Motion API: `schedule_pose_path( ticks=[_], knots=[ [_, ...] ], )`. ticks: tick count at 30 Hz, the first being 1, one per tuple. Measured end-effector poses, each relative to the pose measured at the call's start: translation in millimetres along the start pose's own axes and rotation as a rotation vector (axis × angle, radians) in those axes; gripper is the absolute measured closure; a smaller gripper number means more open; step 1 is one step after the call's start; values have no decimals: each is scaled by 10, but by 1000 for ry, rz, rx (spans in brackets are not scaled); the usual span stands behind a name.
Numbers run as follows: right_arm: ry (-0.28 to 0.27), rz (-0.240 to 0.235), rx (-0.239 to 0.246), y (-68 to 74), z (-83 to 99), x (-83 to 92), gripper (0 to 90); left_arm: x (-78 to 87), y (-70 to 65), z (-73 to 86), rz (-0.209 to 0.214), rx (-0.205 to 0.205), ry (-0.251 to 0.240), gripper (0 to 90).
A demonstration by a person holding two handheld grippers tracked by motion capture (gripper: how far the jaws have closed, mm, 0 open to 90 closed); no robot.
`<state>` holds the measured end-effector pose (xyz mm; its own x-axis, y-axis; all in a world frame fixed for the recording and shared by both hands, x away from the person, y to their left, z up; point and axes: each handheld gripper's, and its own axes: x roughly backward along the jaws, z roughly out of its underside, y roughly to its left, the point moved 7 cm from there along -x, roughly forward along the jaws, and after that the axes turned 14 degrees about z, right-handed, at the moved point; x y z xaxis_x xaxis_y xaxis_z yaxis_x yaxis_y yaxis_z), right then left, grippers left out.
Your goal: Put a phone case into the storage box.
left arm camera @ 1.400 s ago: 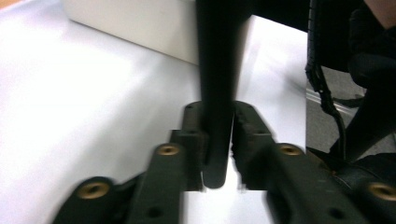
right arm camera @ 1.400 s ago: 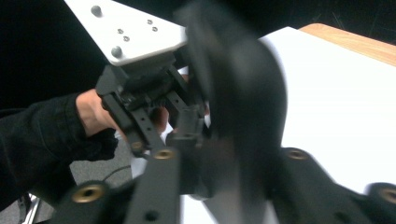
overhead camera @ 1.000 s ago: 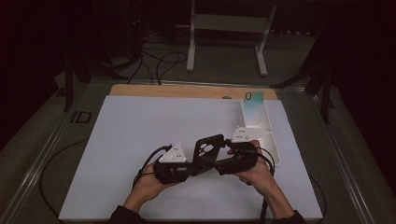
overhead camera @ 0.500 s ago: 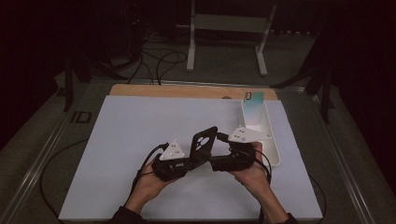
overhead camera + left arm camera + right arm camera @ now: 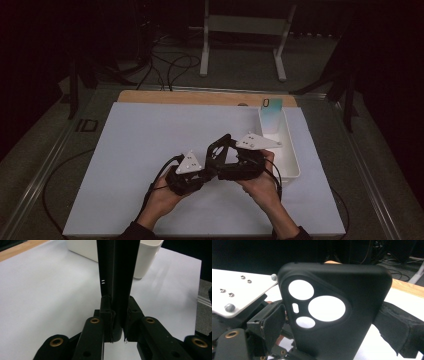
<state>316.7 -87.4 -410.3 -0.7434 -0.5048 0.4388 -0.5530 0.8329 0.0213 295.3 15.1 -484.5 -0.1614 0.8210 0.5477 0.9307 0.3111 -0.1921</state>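
A black phone case (image 5: 220,148) stands upright above the white mat between the two grippers. Its back with round camera cut-outs (image 5: 325,308) faces the right gripper view. My left gripper (image 5: 117,322) is shut on the case's lower edge, and that view shows the case (image 5: 117,272) edge-on. My right gripper (image 5: 329,325) has one pad (image 5: 272,325) against the case's left side and the other pad (image 5: 397,327) against its right side. In the high view the left gripper (image 5: 187,175) and the right gripper (image 5: 240,165) meet at the case, each held by a hand.
A white bin (image 5: 287,155) stands just right of the grippers, with a pale teal phone-like slab (image 5: 271,114) leaning at its far end. The white mat (image 5: 150,130) lies on a wooden table (image 5: 200,97). Cables trail off the mat's left front.
The case has been tipped up from lying low between the grippers to standing upright. Both hands have shifted slightly toward the front right.
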Motion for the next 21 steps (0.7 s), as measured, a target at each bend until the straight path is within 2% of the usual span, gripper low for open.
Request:
schedule_pose_path(
  ticks=[10, 15, 17, 21],
  knots=[
    [5, 23, 42, 36, -1, 12, 138, -26, -10, 5, 8, 1, 0, 801],
    [-3, 28, 44, 39, -18, 20, 143, -7, -8, -9, 9, -4, -15, 788],
    [-3, 27, 46, 44, -18, 18, 144, 13, -12, -20, 12, -4, -26, 736],
    [-1, 36, 51, 38, -12, 7, 144, 86, 5, -32, 4, 7, -51, 579]
  ],
)
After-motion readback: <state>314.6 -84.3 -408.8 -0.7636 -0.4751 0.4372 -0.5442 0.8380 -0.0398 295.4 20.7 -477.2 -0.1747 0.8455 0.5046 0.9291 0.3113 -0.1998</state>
